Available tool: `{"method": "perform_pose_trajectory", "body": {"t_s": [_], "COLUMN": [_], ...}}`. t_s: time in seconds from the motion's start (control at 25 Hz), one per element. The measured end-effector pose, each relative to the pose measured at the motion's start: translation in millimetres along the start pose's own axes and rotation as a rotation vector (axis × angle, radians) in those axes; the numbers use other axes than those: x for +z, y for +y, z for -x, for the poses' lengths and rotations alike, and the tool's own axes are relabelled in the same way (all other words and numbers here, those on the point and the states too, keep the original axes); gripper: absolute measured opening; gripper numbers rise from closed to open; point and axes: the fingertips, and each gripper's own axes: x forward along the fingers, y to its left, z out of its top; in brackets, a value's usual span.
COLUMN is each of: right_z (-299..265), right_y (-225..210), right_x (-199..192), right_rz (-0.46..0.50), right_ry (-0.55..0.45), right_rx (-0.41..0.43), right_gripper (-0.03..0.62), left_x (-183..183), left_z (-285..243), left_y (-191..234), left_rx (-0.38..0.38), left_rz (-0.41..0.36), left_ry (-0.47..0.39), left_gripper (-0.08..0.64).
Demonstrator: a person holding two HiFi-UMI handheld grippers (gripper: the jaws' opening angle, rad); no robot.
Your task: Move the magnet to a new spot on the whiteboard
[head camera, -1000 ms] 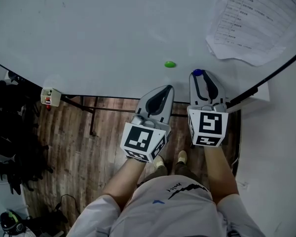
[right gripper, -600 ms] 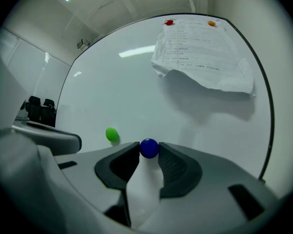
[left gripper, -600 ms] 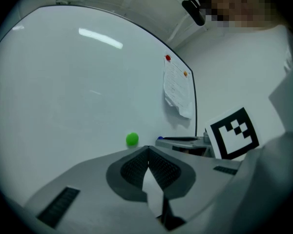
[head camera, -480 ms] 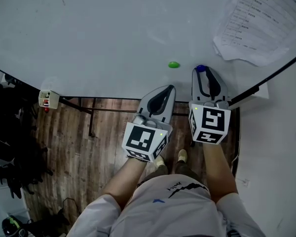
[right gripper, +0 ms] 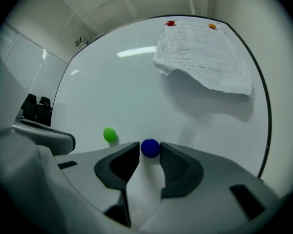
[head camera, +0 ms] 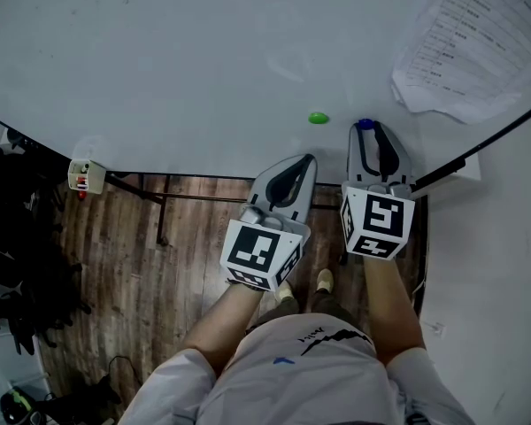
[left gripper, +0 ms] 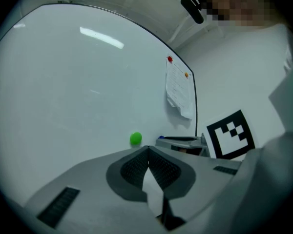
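Squarely gripping round blue magnet (right gripper: pixel 150 147) at right gripper's (right gripper: pixel 149 155) tip end, no long axis evident; left gripper (left gripper: pixel 147 151) closed, empty.

From the blue magnet (head camera: pixel 365 124), we find the whiteboard (head camera: pixel 159 51) bare from 10 to 12 o'clock. The green magnet (head camera: pixel 317 119) sits near at 9 o'clock; the paper sheet (head camera: pixel 478 42) blocks 1 to 2 o'clock.

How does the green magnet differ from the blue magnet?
The green magnet is green; the blue magnet is blue. The blue magnet sits between the jaws of the right gripper; the green magnet stands free, to its left. Both are small, round, on the whiteboard.
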Motion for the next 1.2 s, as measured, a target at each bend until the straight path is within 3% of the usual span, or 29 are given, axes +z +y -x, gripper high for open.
{"method": "perform_pose_trajectory", "body": {"t_s": [0.68, 1.2], "right_z": [36.3, 85.0], "right_y": [-12.0, 5.7], "right_x": [0.9, -8.7], "right_rz": [-0.066, -0.148], "right_ry": [0.0, 0.002], "right_rx": [0.068, 0.274], "right_gripper": [0.129, 0.095], "left_x": [4.5, 4.5], "left_z": [2.7, 13.2], "left_y": [-27.8, -56.5], "left_rx": [-0.007, 0.013], "left_rz": [-0.017, -0.007], "left_ry": [-0.003, 0.005], "left_gripper": [0.009, 0.009]}}
